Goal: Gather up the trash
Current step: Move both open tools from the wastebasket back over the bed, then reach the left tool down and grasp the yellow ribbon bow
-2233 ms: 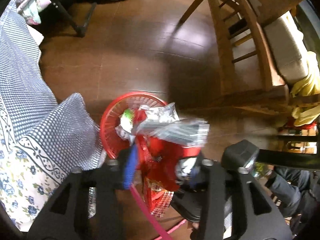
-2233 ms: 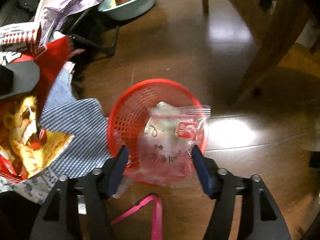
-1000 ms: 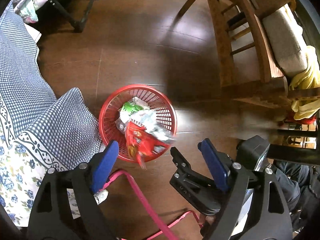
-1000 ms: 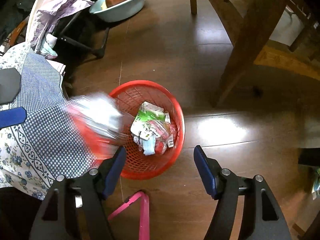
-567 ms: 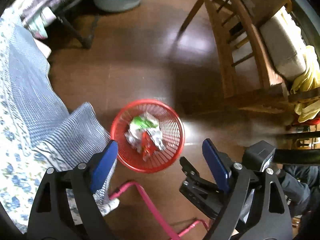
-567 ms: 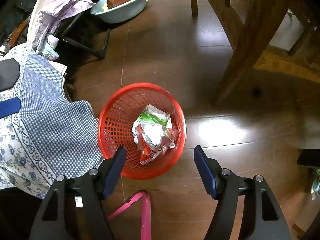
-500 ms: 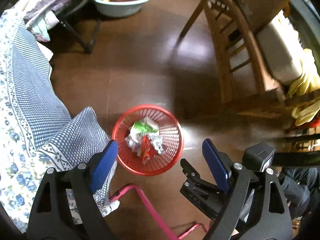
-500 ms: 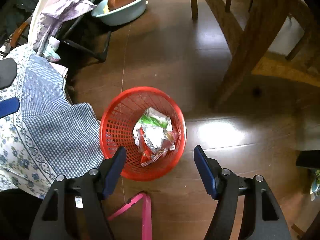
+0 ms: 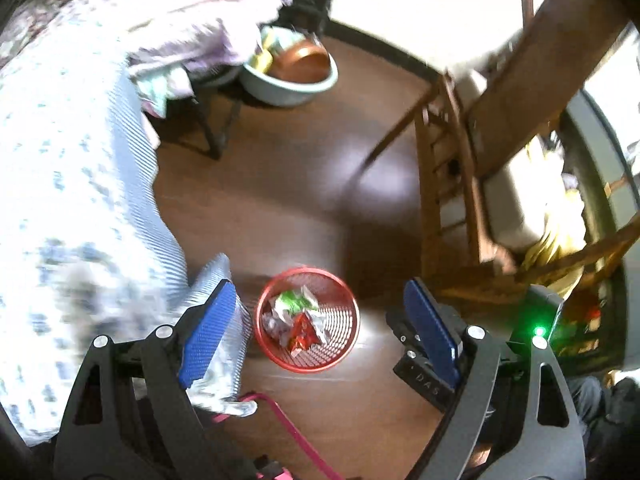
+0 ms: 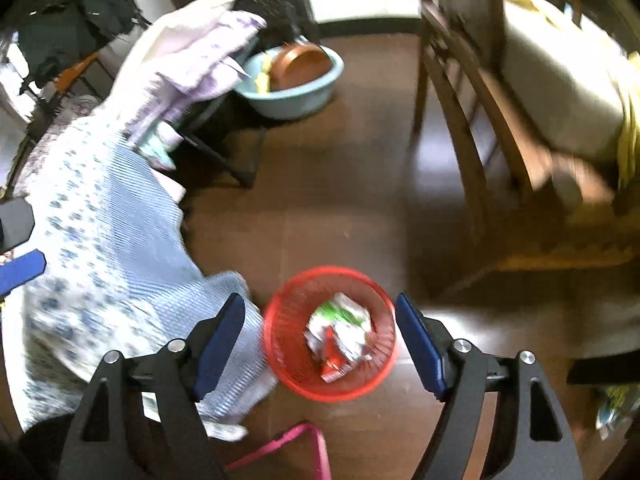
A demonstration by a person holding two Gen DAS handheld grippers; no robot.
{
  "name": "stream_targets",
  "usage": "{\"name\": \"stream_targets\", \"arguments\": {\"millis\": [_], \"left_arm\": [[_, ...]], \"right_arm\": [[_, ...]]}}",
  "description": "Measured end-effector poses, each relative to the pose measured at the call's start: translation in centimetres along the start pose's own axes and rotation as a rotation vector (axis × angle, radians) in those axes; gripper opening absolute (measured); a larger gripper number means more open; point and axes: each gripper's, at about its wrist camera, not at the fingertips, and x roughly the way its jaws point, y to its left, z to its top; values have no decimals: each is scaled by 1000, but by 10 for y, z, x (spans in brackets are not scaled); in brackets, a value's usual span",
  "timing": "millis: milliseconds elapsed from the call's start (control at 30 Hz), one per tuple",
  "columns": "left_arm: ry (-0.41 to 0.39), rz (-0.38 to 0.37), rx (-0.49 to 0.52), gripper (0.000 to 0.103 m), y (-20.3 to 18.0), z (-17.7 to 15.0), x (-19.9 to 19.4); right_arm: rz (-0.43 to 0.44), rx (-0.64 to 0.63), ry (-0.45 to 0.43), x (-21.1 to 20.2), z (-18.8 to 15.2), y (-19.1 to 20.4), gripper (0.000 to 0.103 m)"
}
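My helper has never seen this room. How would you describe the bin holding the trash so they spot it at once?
On the dark brown wooden floor, look just beside the hanging corner of the blue checked cloth. There stands the round red plastic mesh basket, holding crumpled wrappers. Unlike the pale green basin farther off, it is red and latticed.

Your basket (image 10: 332, 380) stands on the floor (image 10: 320, 220), wrappers (image 10: 340, 332) inside; bedding (image 10: 112, 260) lies left, chair (image 10: 472, 120) right, basin (image 10: 292, 80) beyond.

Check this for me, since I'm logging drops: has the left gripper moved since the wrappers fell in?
Yes. The left gripper has pulled up and away: the red basket on the floor looks smaller between its open fingers, and the basin has come into view.
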Motion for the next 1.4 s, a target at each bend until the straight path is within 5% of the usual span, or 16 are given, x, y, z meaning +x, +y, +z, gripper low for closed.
{"name": "stream_targets", "arguments": {"millis": [133,333,900,1067,1400], "left_arm": [[-82,10,-49,83,37,6,-49],[-219,191,-91,83,101,-3,-104],[-297,372,-381,87,327,-33,-186],[-355,358,-530,87,386,-45,-207],[-353,343,-534,86,413,-25,-197]], "right_arm": [[30,-80,-49,-23,15,45,79],[102,-177,-83,-45,28,123,79],[230,-526,-58,-51,18,339,84],[264,-558,-1,-27,7,385,84],[311,-584,-11,-1,-5,430,85]]}}
